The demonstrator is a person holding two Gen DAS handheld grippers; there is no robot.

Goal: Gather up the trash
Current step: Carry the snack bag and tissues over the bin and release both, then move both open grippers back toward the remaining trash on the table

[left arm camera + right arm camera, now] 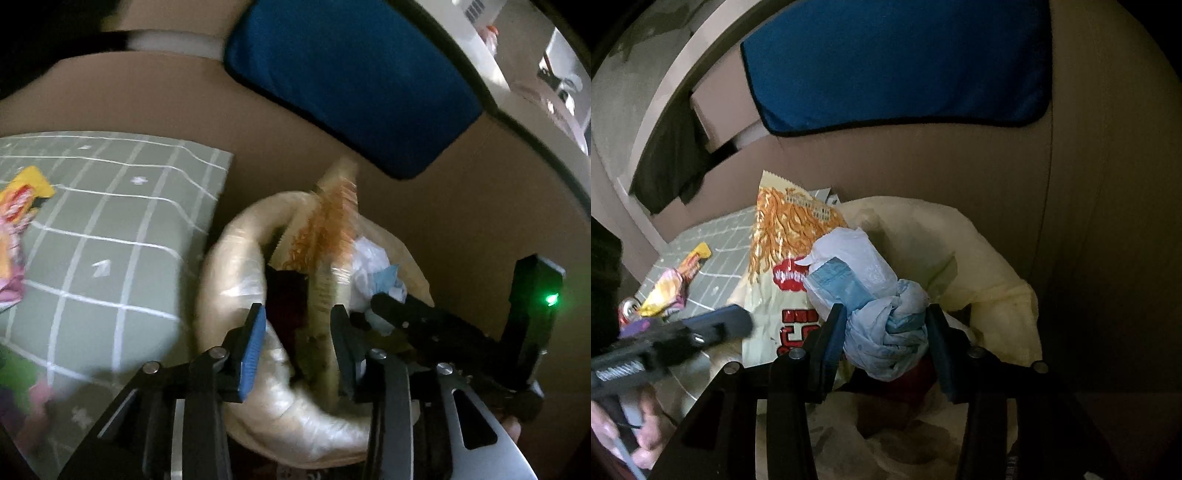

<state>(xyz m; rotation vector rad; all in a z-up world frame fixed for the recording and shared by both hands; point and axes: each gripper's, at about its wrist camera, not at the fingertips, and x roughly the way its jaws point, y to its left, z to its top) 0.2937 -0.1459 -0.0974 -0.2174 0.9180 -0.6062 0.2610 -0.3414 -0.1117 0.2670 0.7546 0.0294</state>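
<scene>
Trash fills a small bin [236,266] lined with a clear, pale plastic bag [997,280]. The bin sits on a brown floor [461,206], just beside a grey-green mat [122,236] with white lines.

A noodle packet [783,229] with orange noodles drawn on it stands up in the bin, its top poking above the rim. The left gripper [299,347] hangs over the bin with its jaws partly apart. The lower part of the packet shows in the gap between them, but the pads do not press on it (one blue pad [253,350] shows plainly on the left side).

The right gripper [882,347] is over the bin too. A knotted bundle of white and light blue plastic [882,332] sits between its jaws. The jaws stand about as wide as the bundle, and both pads seem to touch its sides, so it looks held.

More trash is not in the bin yet. A yellow and pink wrapper [670,286] lies on the mat, and a can [628,308] lies just beside it. A blue cushion [351,81] lies on the floor past the bin. A hand [624,443] shows at the bottom left corner of the right view, gripping a handle.
</scene>
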